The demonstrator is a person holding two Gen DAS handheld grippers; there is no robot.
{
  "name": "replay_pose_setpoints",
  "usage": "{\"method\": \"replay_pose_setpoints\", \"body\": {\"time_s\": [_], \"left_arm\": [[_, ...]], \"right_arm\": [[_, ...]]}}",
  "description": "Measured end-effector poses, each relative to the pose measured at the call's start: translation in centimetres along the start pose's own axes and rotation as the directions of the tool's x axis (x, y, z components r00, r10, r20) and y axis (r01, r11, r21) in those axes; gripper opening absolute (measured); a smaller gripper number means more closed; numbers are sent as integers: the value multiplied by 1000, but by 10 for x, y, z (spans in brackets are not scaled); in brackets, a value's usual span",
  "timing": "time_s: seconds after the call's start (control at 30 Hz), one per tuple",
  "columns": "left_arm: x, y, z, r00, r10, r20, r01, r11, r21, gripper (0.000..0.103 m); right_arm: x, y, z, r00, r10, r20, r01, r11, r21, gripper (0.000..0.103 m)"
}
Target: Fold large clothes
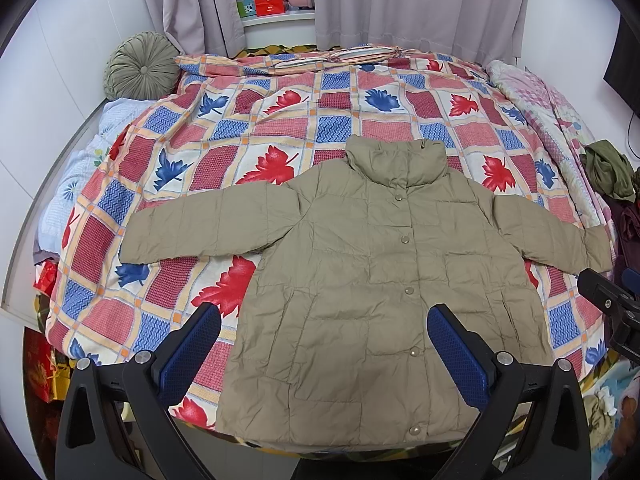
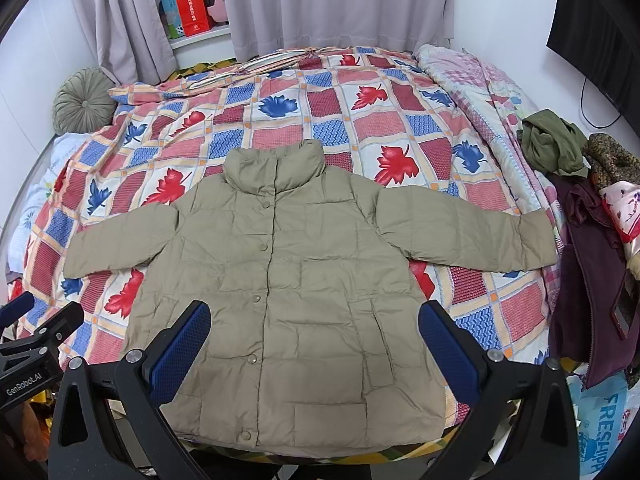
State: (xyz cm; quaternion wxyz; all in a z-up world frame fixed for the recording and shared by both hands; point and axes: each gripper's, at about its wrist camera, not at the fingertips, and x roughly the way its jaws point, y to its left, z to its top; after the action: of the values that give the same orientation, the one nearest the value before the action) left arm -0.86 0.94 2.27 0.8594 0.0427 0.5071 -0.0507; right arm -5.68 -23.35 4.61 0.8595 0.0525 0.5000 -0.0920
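Observation:
A beige quilted puffer jacket (image 1: 372, 264) lies flat and face up on the bed, snaps closed, collar away from me, both sleeves spread out sideways. It also shows in the right wrist view (image 2: 288, 280). My left gripper (image 1: 324, 328) is open and empty, hovering above the jacket's lower left hem. My right gripper (image 2: 316, 324) is open and empty, hovering above the jacket's lower right part. The right gripper's body shows at the right edge of the left wrist view (image 1: 612, 300); the left gripper's body shows at the left edge of the right wrist view (image 2: 36, 340).
The bed has a checked leaf-print cover (image 1: 280, 120). A round green cushion (image 1: 138, 66) sits at the far left corner. A pile of clothes (image 2: 580, 200) lies at the bed's right edge, next to a pink quilt (image 2: 480, 88). Grey curtains (image 2: 320, 4) hang behind.

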Motion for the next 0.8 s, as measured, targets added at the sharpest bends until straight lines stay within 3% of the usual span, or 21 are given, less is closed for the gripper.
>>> {"method": "replay_pose_setpoints", "body": {"time_s": [0.8], "left_arm": [[0, 0, 0, 1000, 0, 0, 0, 1000, 0, 103]], "right_arm": [[1, -1, 0, 1000, 2, 2, -2, 1000, 1, 103]]}}
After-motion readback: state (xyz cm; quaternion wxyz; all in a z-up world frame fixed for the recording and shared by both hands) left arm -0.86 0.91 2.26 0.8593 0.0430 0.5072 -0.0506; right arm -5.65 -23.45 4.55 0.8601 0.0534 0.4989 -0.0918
